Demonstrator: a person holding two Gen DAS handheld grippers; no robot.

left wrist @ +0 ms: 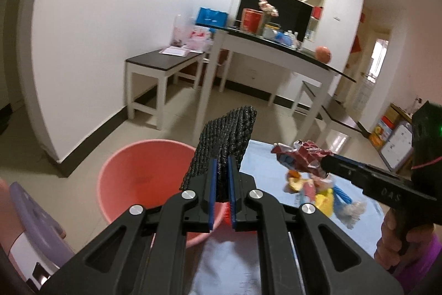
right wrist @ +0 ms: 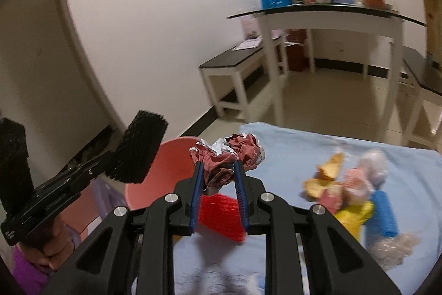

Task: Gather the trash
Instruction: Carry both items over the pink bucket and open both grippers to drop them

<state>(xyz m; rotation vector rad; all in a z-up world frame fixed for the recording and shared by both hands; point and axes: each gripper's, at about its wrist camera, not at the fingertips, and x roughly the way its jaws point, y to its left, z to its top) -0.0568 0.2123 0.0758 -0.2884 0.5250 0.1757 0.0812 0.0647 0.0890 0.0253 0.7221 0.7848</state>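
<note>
Light blue cloth-covered table (right wrist: 317, 145); pink bucket (left wrist: 143, 173) on floor just off its left edge. Loose trash pile (right wrist: 356, 201) (peel, yellow and blue pieces) near table's right edge. Red brush (right wrist: 221, 214) lies at near edge. Left gripper (left wrist: 221, 179) clamped on black mesh sponge (left wrist: 223, 143), held above bucket rim. Right gripper (right wrist: 218, 179) closed around crumpled maroon wrapper (right wrist: 229, 156), held above table's left edge

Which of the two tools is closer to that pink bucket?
Left. The left tool, gripping a black foam piece, hangs over the pink bucket rim. The right tool, clamping a crumpled wrapper, is farther, above the blue cloth.
</note>
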